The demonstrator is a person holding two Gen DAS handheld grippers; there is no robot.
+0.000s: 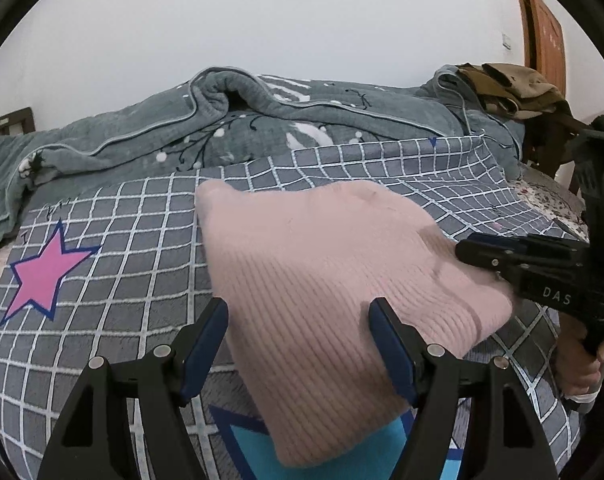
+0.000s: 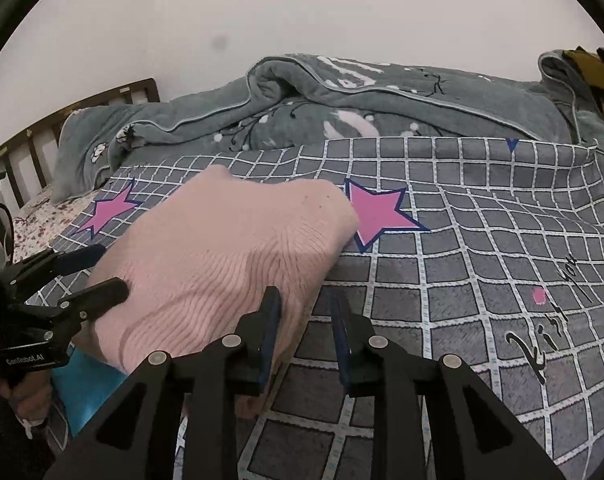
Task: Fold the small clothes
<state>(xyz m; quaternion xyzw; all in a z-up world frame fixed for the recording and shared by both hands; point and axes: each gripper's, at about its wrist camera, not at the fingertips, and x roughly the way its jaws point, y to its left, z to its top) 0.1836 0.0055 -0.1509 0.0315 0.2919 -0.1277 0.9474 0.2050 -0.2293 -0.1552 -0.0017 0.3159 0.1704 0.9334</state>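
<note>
A pink knitted garment (image 1: 322,280) lies folded on the bed, on top of a grey blanket (image 1: 122,280) with white grid lines. The knit is soft and ribbed, with thin lines running along it. The folded shape is like a fat rectangle with rounded corners.

The blanket has pink stars (image 2: 376,216) with dark blue edges, a blue patch near the front, and black handwriting on the right that is hard to read.

The left gripper (image 1: 298,344) has black arms and blue pads. Its jaws stand wide apart over the near edge of the pink knit, one on each side, not squeezing it. Its side reads "GenRobot.AI" in the right wrist view.

The right gripper (image 2: 306,328) is at the other end of the knit. Its jaws are only a little apart, with checked blanket showing in the gap. One blue pad sits just beside the knit's edge. Its side reads "DAS" in the left wrist view. A hand (image 1: 582,364) holds its handle.

Behind lies a fluffy grey-green quilt (image 2: 342,100) with white flowers, then a white wall (image 2: 302,8).
</note>
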